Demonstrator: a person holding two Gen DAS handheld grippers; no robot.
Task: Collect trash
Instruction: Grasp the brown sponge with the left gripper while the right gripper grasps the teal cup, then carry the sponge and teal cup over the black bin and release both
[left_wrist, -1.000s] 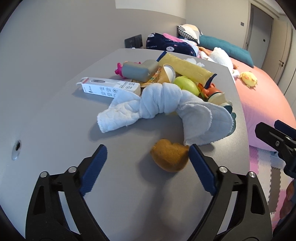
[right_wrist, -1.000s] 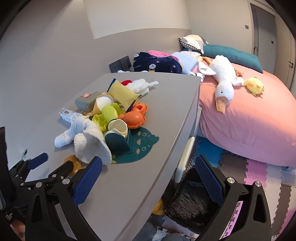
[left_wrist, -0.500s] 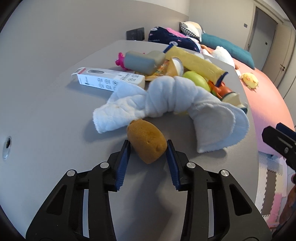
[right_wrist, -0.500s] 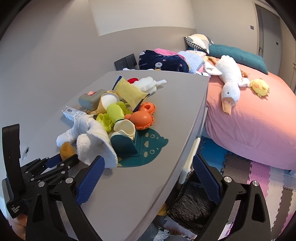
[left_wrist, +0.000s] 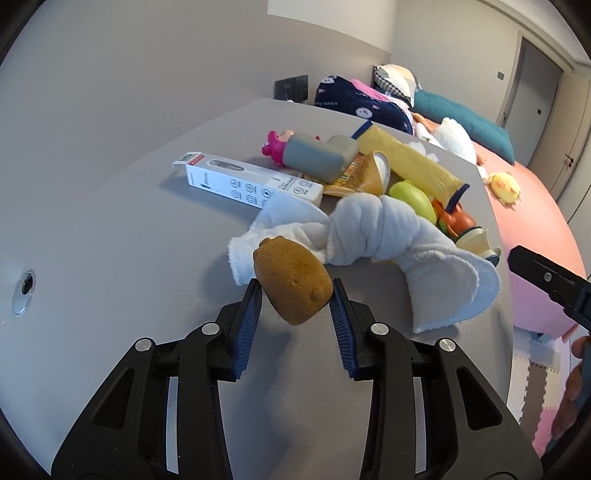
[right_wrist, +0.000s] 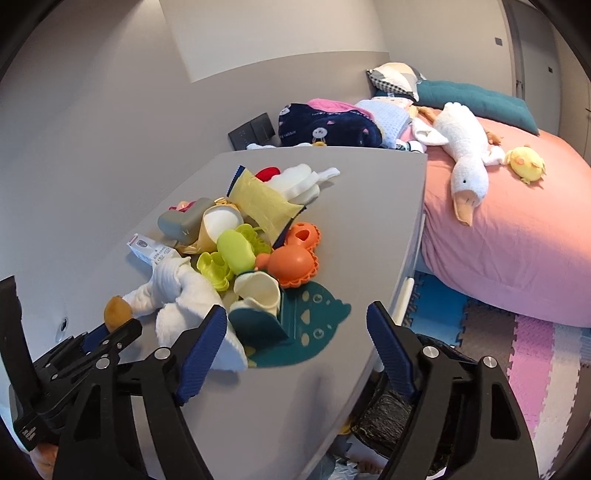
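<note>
While one second ago the brown lump (left_wrist: 291, 280) was lying on the worktop (left_wrist: 110, 240) between wide blue pads, the left gripper (left_wrist: 295, 291) is now pinching it and holding it just above the surface, in front of the white cloth (left_wrist: 369, 229). Its jaws have just been closing. The right gripper (right_wrist: 295, 321) is standing spread over the worktop edge, its jaws also narrowing lately, with nothing between them.

Your left wrist camera looks down along its fingers, close over the grey table (left_wrist: 110, 258), your right wrist camera sits further right, near the table edge, facing the pink bed (right_wrist: 517, 240), both share the white cloth (left_wrist: 388, 229) and toy pile.
</note>
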